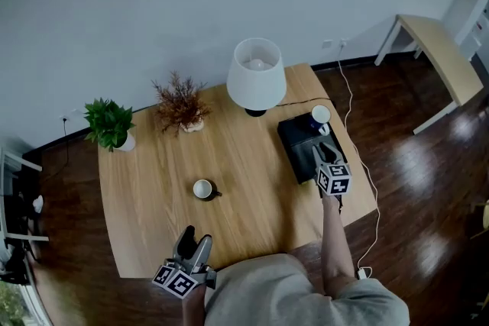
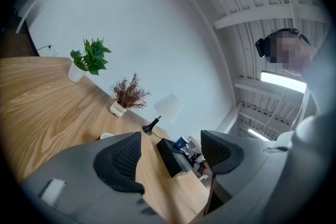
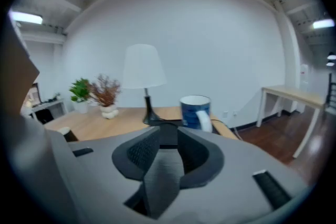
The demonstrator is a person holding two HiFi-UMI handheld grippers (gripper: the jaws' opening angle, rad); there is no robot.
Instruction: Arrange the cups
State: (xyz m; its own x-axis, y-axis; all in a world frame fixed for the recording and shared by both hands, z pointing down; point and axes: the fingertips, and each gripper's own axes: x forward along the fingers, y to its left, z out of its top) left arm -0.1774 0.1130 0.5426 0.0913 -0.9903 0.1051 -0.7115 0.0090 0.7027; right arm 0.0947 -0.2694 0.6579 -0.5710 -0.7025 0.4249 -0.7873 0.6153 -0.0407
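While both grippers stand empty | left gripper (image 1: 197, 235): jaws wide apart, far before lamp (image 1: 257, 75) | right gripper (image 1: 323, 149): jaws slightly apart, over black box (image 1: 299, 140) right of lamp | blue cup (image 1: 320, 115): on box | white cup (image 1: 203, 188): on table (image 1: 153, 187), front-left of lamp

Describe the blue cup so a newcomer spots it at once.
Find the white-shaded lamp on the wooden table. Right of its base lies a black box; the blue cup stands on its far corner. Unlike the dark cup mid-table, it is blue with a white handle.
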